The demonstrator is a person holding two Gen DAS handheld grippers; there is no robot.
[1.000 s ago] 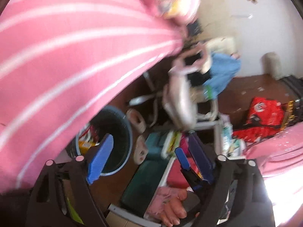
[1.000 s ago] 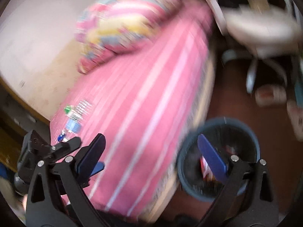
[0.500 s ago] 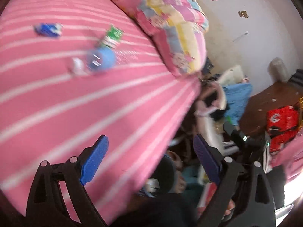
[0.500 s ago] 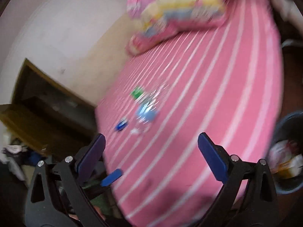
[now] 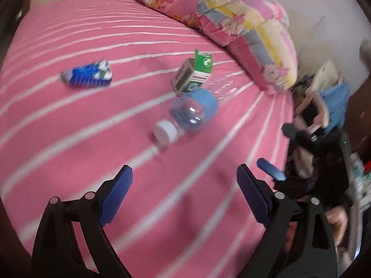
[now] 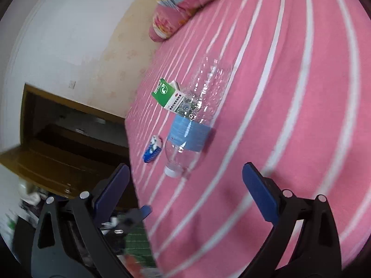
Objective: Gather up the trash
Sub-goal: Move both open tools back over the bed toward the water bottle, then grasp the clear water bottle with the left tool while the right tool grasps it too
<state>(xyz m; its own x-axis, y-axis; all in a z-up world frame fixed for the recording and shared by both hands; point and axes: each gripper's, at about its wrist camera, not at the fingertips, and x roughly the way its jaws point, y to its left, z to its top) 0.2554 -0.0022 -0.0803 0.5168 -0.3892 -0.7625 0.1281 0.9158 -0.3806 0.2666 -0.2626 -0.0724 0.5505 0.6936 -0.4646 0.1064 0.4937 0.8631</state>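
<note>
In the left wrist view the left hand-held gripper (image 5: 184,185) hovers over the pink striped bed (image 5: 69,127) with its blue pads wide apart and only bedspread between them; the jaws have just been opening. A blue fingertip of the other tool shows just right of it at the bed's edge. The right hand-held gripper (image 6: 185,183) also stands spread wide with nothing between its pads, the bed beneath it.

Just beyond the left gripper lies a clear plastic bottle (image 5: 192,113) on its side, white cap toward the camera and a blue label round its middle. Behind it and touching it, or nearly so, sits a green and white carton (image 5: 192,75) with its flap open. Well to the left, apart from both, lies a crumpled blue and white wrapper (image 5: 87,77). At the far right end of the bed rests a patchwork pillow (image 5: 250,25) against a pink floral bolster (image 5: 167,1).
</note>
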